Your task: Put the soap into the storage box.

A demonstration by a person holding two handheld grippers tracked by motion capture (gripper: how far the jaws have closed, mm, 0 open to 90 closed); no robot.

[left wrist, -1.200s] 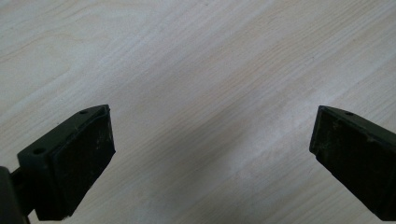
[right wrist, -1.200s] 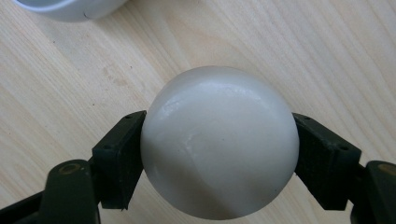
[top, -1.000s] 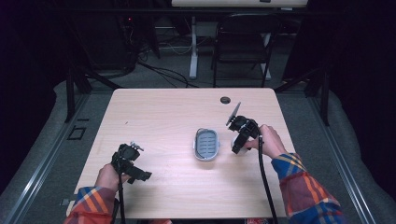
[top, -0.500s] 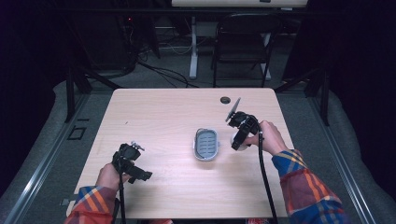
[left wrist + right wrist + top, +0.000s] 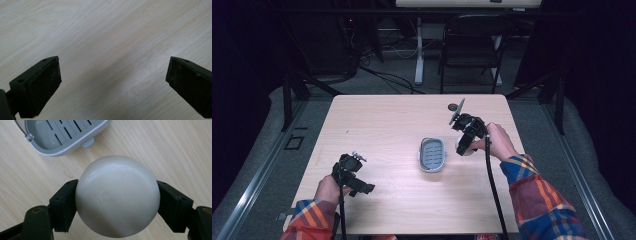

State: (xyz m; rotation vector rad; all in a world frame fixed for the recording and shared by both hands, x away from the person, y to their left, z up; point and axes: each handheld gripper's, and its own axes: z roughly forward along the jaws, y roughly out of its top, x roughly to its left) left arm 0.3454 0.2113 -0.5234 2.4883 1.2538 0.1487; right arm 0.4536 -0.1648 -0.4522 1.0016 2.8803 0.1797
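Observation:
A grey slotted soap dish [image 5: 432,154] [image 5: 62,135] lies empty at the middle of the wooden table [image 5: 387,125]. Just to its right, my right gripper [image 5: 462,146] [image 5: 117,205] is shut on a round white bar of soap [image 5: 117,196], its jaws pressing the soap's two sides above the wood. At the table's near left, my left gripper [image 5: 362,187] [image 5: 113,85] is open over bare wood, with nothing between its jaws.
A small dark round object [image 5: 453,106] lies on the table near its far edge, behind the right gripper. Beyond the table stands a black chair [image 5: 472,45], with cables on the floor.
My right gripper, with the soap in it, has edged slightly left toward the dish. The left gripper has stayed where it was.

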